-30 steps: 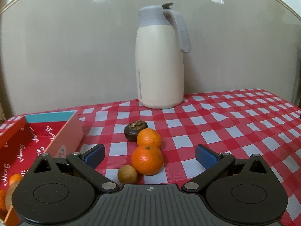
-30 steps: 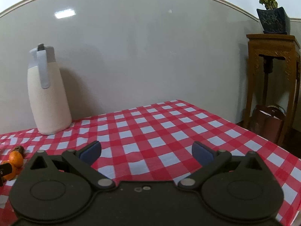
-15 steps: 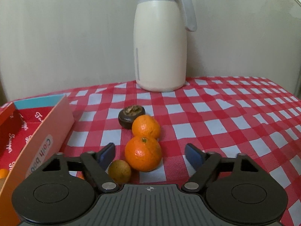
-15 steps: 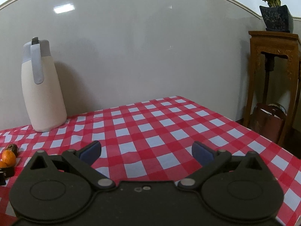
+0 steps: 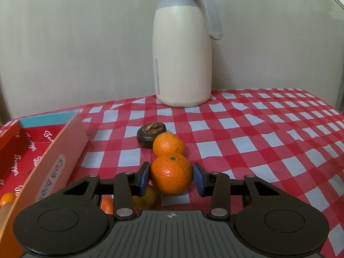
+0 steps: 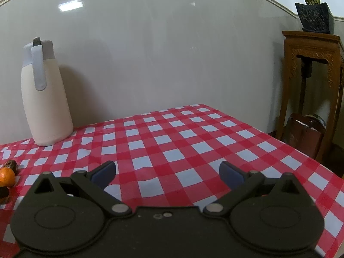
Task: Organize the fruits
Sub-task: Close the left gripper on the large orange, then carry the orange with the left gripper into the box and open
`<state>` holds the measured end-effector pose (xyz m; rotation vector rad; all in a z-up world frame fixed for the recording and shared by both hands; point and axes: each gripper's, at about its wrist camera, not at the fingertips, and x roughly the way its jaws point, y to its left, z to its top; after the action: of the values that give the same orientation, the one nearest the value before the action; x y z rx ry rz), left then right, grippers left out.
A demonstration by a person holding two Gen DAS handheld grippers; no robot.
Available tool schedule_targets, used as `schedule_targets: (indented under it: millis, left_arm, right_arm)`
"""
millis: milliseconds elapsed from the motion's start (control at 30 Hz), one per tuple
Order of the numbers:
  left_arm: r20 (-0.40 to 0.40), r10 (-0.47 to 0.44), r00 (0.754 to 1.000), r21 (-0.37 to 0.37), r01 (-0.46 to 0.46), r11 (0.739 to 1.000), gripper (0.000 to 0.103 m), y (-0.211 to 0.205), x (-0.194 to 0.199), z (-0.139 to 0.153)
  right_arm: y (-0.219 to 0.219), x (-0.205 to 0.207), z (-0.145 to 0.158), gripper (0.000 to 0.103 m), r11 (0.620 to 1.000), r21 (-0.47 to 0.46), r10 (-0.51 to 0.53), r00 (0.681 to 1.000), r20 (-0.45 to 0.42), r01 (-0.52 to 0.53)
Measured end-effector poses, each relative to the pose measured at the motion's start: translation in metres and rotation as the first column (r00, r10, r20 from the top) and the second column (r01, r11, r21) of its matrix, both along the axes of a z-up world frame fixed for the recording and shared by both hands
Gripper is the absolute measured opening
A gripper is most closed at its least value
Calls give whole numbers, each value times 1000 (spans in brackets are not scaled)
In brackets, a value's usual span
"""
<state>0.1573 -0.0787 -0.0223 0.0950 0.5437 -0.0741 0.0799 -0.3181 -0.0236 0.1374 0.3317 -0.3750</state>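
Worktop (image 5: 268,133) under a red-and-white checked cloth fills both views, with a cream jug (image 5: 182,49) upright at its far edge against the wall. Only the right wrist view takes in the carved wooden stand (image 6: 311,81) beyond the worktop's right end, a potted plant (image 6: 312,10) on top. Only the left wrist view shows the open red box (image 5: 43,161) at the left, one small orange fruit (image 5: 7,198) just visible inside it, cut off by the frame. The left hand-held gripper (image 5: 171,177) has its blue pads closed nearly onto the near mandarin (image 5: 171,176), which sits on the cloth between them; whether the pads actually touch it is hard to tell. A second mandarin (image 5: 168,144) lies just behind, touching it, then a dark mangosteen (image 5: 151,134). A small brownish fruit (image 5: 144,197) is half hidden behind the left finger. The right hand-held gripper (image 6: 167,173) hovers wide apart and holds nothing, well to the right of the fruit.
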Motion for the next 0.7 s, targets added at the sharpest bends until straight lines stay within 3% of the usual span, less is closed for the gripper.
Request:
schedule_targets:
  millis: [700]
  left_arm:
    - [127,75,989,1,-76,997,43,73,-52,46]
  right_arm:
    - [59,11,6,103,994,31,108,994,8,-108]
